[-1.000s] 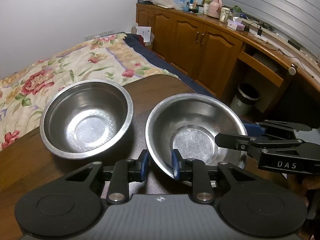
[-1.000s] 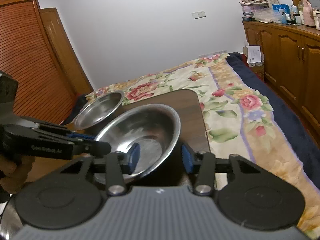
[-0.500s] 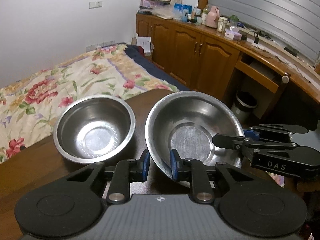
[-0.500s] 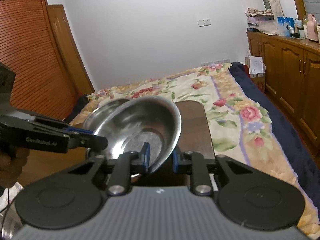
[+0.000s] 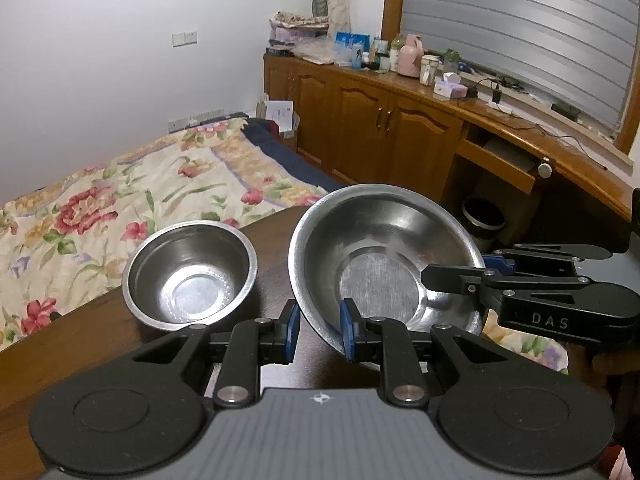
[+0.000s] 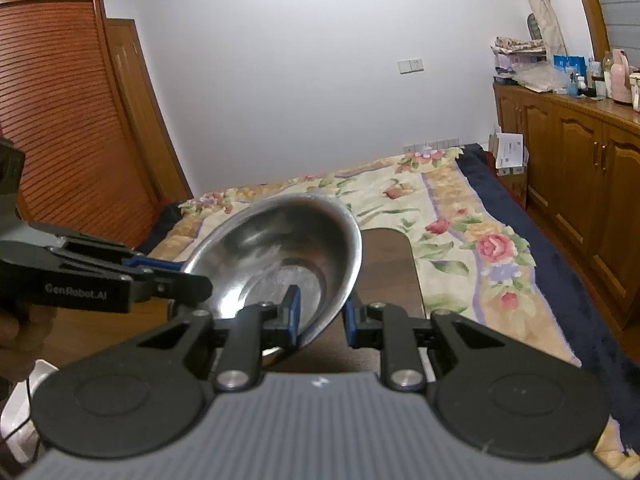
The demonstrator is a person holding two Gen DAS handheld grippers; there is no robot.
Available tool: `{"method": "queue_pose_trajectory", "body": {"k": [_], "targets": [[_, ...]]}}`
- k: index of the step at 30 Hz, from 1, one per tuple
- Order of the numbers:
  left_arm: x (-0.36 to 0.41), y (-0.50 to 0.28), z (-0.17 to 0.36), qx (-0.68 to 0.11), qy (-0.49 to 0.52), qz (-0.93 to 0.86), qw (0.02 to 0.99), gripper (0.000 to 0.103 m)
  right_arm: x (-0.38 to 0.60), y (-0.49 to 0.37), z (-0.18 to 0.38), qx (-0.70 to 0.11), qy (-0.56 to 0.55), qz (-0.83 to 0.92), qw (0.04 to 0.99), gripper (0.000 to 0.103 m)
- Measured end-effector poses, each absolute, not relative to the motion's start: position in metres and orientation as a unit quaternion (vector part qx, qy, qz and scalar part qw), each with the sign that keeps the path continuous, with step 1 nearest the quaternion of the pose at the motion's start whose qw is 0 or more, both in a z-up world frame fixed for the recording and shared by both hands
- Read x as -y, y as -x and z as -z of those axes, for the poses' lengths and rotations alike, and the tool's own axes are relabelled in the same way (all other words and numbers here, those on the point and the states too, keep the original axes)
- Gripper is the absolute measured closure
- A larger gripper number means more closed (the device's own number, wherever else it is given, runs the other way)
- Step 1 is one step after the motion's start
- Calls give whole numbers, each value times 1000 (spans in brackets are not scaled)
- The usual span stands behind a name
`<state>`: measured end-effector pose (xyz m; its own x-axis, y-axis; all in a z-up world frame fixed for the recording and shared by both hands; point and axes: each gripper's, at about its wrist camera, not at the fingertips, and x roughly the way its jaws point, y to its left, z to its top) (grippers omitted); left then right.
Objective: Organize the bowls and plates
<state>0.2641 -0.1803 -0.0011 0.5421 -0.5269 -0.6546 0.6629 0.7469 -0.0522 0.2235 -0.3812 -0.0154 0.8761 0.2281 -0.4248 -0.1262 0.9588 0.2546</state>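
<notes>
A large steel bowl hangs tilted above the dark wooden table, held from both sides. My left gripper is shut on its near-left rim, which runs between the blue pads. My right gripper clamps the opposite rim from the right. In the right wrist view the same large bowl tips up to the left, with my right gripper shut on its rim and the left gripper pinching the far side. A smaller steel bowl sits upright on the table to the left, hidden in the right wrist view.
A bed with a floral cover lies just beyond the table's far edge. Wooden cabinets with a cluttered top line the right wall, and a dark bin stands below them. A louvred wooden door is at the left.
The right gripper's fingers have shut on the large bowl's rim. Both grippers have risen with the bowl, which now tilts off the table. The smaller bowl stays put.
</notes>
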Motion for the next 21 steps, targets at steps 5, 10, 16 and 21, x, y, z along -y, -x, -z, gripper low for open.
{"method": "queue_pose_trajectory", "body": {"k": [5, 10, 16, 21], "targets": [[175, -251, -6, -325, -98, 345, 875, 79, 381, -214, 6, -221, -100, -91, 966, 79], [169, -234, -15, -313, -98, 349, 878, 79, 377, -205, 0, -212, -93, -91, 968, 79], [158, -216, -22, -303, -98, 346, 882, 79, 371, -192, -4, -206, -88, -97, 970, 79], [148, -201, -21, -302, -97, 340, 885, 79, 365, -185, -2, -211, -94, -107, 967, 79]]}}
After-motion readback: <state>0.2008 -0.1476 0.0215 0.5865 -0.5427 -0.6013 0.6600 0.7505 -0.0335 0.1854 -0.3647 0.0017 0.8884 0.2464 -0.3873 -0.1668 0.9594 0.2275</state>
